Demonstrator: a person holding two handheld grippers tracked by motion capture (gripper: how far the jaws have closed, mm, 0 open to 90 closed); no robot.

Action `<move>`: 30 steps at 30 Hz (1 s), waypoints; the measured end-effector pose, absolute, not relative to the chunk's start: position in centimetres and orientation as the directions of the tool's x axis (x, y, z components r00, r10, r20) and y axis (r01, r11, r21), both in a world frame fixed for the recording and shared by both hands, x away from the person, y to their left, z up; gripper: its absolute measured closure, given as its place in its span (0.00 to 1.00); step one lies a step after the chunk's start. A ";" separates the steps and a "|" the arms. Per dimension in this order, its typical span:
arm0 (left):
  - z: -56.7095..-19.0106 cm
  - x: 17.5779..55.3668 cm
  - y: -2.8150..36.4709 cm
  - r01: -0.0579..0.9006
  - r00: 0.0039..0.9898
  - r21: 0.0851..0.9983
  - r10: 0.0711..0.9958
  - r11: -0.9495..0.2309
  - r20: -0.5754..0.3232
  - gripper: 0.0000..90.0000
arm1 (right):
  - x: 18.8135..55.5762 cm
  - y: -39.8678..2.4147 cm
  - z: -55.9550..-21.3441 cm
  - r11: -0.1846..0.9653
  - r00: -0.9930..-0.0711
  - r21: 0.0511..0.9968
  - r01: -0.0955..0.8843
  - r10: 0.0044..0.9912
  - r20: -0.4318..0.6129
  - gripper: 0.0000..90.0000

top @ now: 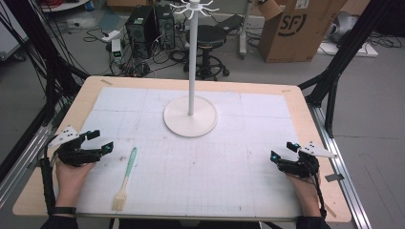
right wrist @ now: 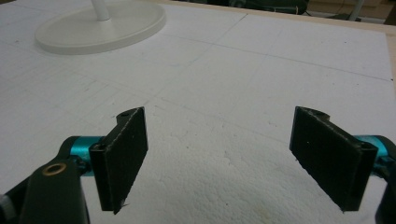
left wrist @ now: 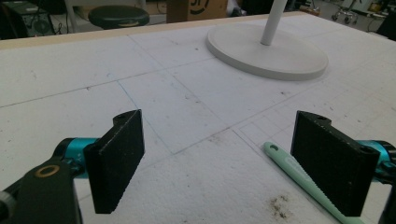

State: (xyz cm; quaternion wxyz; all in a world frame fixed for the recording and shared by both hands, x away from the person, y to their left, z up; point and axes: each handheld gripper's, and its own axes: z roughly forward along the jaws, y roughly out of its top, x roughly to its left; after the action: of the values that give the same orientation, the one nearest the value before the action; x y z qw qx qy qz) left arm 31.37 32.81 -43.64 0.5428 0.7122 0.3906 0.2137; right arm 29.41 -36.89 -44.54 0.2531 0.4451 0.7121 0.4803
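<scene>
In the high view, a mint-green brush [top: 126, 177] lies flat on the white foam sheet [top: 215, 186] that covers the bench [top: 305, 102], toward the left front; its long axis runs almost straight away from the person, bristle head near the front edge and handle tip pointing toward the far side, leaning slightly right. The left tongs [top: 98, 140] rest just left of the handle end, jaws wide apart with nothing between them, and do not touch the brush. The right tongs [top: 282, 150] sit well apart at the right side, also spread wide and empty. A white stand [top: 191, 117] with a round base rises behind the middle of the sheet. In the left gripper view, the left tongs [left wrist: 219, 161] gape over bare foam, and the brush handle [left wrist: 299, 175] passes just inside the right-hand jaw, slanting toward the lower right. In the right gripper view, the right tongs [right wrist: 224, 158] stand wide over empty foam, with the stand's base [right wrist: 100, 28] at upper left.
</scene>
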 end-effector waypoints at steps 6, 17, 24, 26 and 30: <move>-43.6 31.3 32.6 0.320 0.612 0.942 0.782 -0.103 -0.122 0.20 | 29.4 -36.9 -44.5 0.143 -0.474 0.909 0.391 0.878 0.066 0.20; -42.9 30.7 32.5 0.311 0.613 0.947 0.778 -0.078 -0.137 0.20 | 29.4 -36.8 -44.6 0.145 -0.467 0.908 0.394 0.882 0.062 0.20; -42.4 30.0 32.5 0.319 0.604 0.943 0.786 -0.089 -0.130 0.21 | 29.4 -36.9 -44.6 0.141 -0.466 0.907 0.396 0.882 0.066 0.20; -42.2 29.7 32.4 0.319 0.605 0.943 0.786 -0.096 -0.125 0.21 | 29.4 -36.9 -44.6 0.141 -0.465 0.907 0.396 0.883 0.066 0.20; -41.8 29.0 32.0 0.326 0.614 0.939 0.780 -0.113 -0.119 0.21 | 29.4 -36.9 -44.6 0.145 -0.465 0.906 0.397 0.883 0.062 0.20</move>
State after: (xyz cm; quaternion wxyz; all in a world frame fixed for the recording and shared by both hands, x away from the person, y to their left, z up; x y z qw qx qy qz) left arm 29.04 31.97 -41.83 0.5424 0.7161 0.3861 0.2097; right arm 29.44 -36.88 -44.57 0.2560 0.4496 0.7120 0.4748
